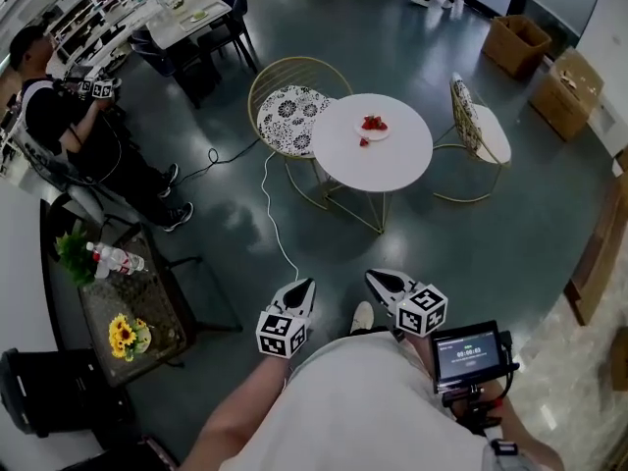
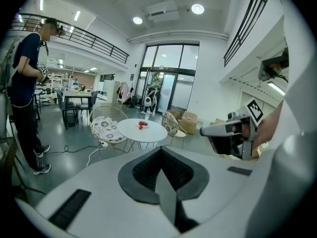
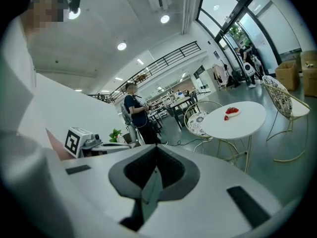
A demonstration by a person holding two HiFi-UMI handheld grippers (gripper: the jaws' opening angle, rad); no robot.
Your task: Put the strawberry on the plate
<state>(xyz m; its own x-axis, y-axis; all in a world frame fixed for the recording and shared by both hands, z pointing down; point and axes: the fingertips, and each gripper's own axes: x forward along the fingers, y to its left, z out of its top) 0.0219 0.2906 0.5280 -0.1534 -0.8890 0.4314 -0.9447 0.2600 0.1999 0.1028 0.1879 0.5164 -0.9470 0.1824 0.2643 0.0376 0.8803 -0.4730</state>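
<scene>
Both tools are empty, with jaws fully together: left tool [image 1: 307, 284], right tool [image 1: 372, 276]. The loose strawberry [image 1: 364, 142] lies on the round bench [image 1: 397, 165], just beside the near edge of the plate [image 1: 385, 130], which carries other berries. The bench stands straight ahead, well apart from both tools. The right tool lines up more closely with the strawberry and is probably the better choice. Approach the bench first.

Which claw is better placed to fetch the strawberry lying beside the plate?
Right, probably. The left claw and right claw are both shut, far from the table, but the right lines up better with the strawberry beside the plate.
</scene>
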